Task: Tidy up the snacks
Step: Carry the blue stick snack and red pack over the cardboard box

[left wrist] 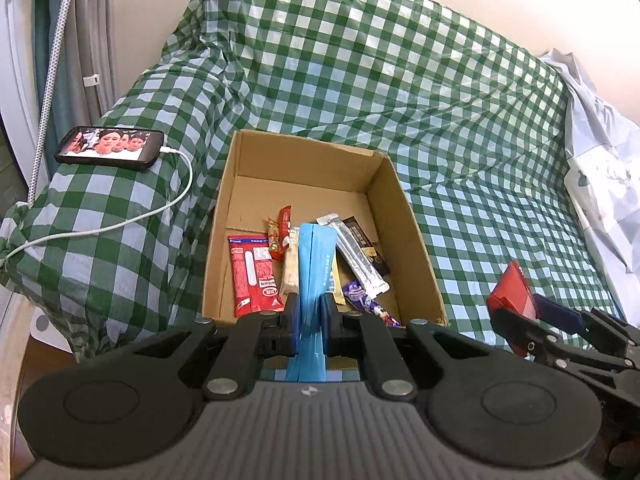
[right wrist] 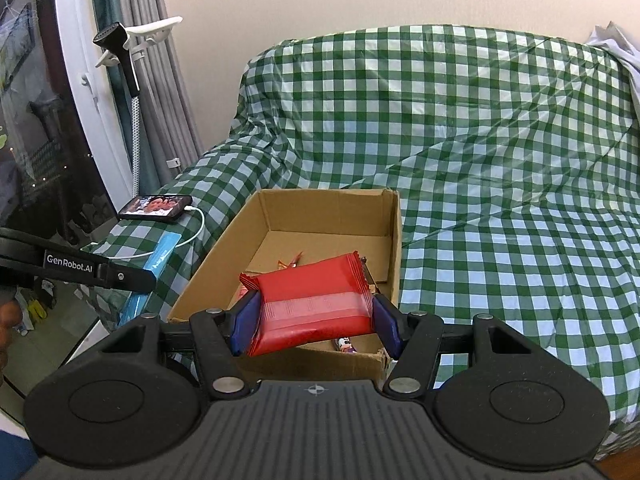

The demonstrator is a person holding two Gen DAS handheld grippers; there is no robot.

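Left hand-held gripper (left wrist: 311,318) clamps blue packet (left wrist: 316,268); right hand-held gripper (right wrist: 316,326) seemingly red packet (right wrist: 314,306).

One cardboard box (left wrist: 394,184), two held snack packets, seven snack packets inside, one phone (left wrist: 110,147).

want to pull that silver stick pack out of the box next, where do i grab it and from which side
Take the silver stick pack by its upper end, coming straight down from above: that end lies on top of the dark bar, clear of the cardboard box wall; its lower end is crowded by the purple wrapper.
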